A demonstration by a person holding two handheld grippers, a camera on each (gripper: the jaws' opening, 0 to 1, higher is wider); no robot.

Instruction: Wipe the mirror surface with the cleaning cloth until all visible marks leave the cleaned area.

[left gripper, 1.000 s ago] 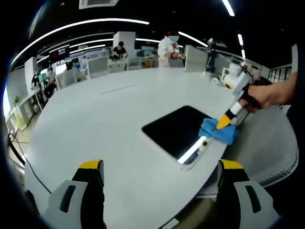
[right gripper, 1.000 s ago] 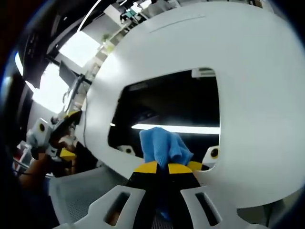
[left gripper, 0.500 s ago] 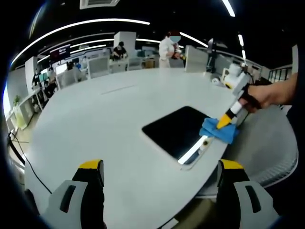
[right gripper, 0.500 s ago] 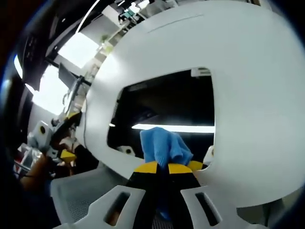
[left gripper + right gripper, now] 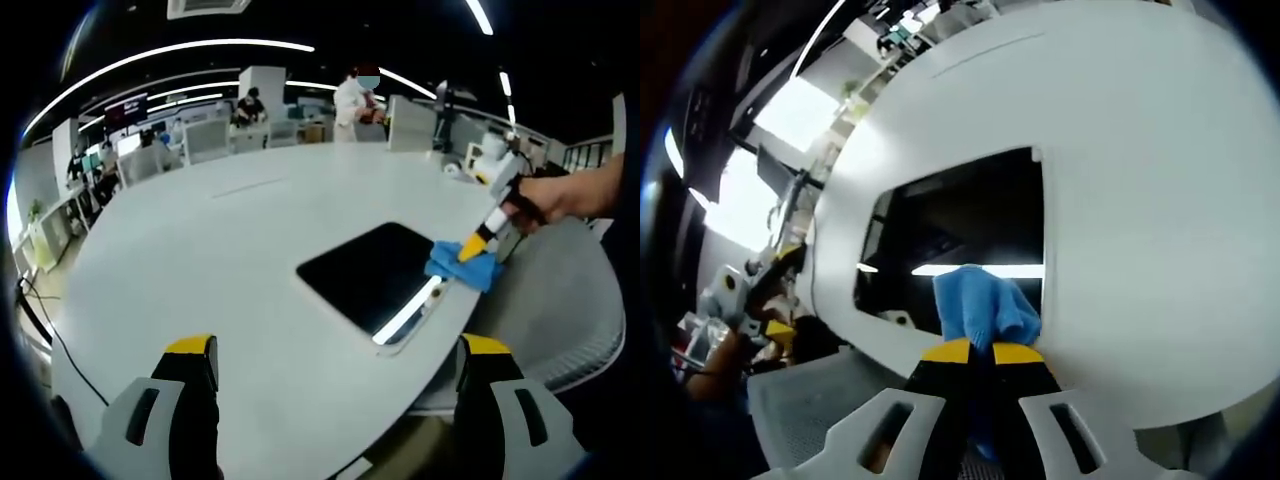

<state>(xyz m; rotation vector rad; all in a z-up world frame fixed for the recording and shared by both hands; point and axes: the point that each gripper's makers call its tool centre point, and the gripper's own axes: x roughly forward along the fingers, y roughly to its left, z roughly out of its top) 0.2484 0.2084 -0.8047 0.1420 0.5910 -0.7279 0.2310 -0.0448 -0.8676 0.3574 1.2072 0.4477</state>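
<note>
A dark rectangular mirror (image 5: 375,272) lies flat on the white round table (image 5: 230,250), near its right edge. My right gripper (image 5: 468,248), held by a hand, presses a blue cloth (image 5: 462,266) onto the mirror's far right corner. In the right gripper view the mirror (image 5: 960,235) reflects a bright light strip, and the blue cloth (image 5: 983,308) sticks out from my right gripper (image 5: 980,352), which is shut on it. My left gripper (image 5: 335,350) stands open above the table's near edge, well apart from the mirror.
A grey mesh chair (image 5: 560,310) stands beside the table at the right. Desks, monitors and several people are in the background; one person in white (image 5: 353,105) stands beyond the table. A cable (image 5: 50,340) runs along the left.
My right gripper has slid the blue cloth along the mirror's edge toward its far corner. My left gripper has stayed where it was.
</note>
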